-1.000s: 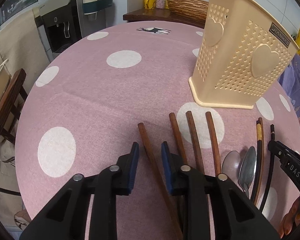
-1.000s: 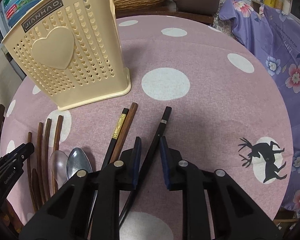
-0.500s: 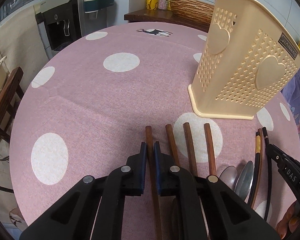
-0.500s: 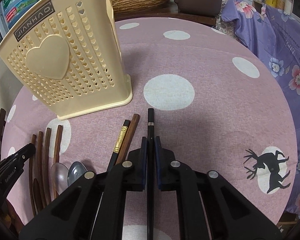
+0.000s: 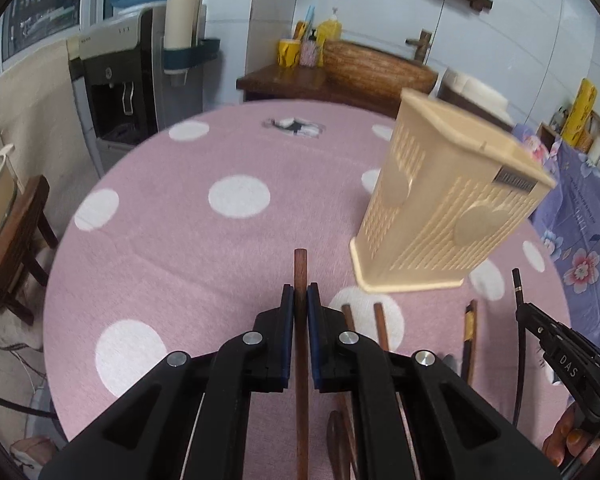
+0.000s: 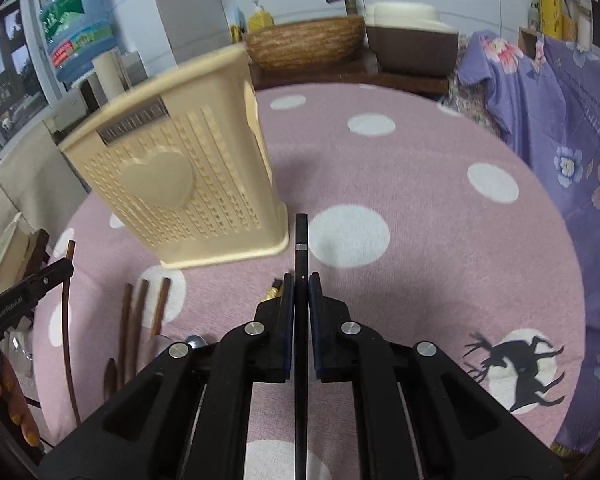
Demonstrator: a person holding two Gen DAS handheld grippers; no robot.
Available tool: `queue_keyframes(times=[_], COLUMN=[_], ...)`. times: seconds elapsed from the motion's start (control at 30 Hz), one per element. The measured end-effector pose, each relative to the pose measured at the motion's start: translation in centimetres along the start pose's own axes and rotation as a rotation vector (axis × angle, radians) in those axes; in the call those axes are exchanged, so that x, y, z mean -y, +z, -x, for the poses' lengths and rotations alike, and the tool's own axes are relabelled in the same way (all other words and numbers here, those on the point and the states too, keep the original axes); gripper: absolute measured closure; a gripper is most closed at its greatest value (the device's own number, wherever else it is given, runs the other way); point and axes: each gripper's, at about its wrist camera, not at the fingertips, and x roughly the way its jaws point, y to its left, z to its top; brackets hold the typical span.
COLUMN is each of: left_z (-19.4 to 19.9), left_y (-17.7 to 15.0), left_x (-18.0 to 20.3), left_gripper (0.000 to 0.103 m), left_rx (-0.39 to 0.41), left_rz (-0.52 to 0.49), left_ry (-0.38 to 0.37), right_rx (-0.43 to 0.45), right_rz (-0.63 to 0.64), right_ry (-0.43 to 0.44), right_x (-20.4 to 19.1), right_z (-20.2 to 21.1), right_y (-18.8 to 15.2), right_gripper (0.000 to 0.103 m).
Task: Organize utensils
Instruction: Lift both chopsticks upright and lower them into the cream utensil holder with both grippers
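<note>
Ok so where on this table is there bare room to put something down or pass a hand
Bare cloth lies left of the holder, toward the water dispenser, and right of it, toward the deer print and purple fabric. It is crowded in front of the holder: brown chopsticks, spoons and both grippers are there.

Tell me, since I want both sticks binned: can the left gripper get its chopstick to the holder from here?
Probably yes. The left gripper is shut on the brown chopstick, and only bare tablecloth lies between it and the holder.
</note>
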Motion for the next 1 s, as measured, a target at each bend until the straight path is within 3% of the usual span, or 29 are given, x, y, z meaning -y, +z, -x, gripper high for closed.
queue_keyframes(times=[0.47, 1.0], left_z=[9.1, 11.8], left_y=[3.9, 5.7], left_x=[-0.6, -0.6], left_gripper=[0.095, 0.095], left_rx=[0.27, 0.336], left_rz=[-0.015, -0.026], left_ry=[-0.038, -0.058], right_rx=[0.226, 0.265], right_rz=[0.051, 0.095], right_ry=[0.073, 0.045], right_x=[0.0, -0.3], right_z=[10.7, 12.9], right_y=[3.8, 5.2], right_gripper=[0.095, 0.095])
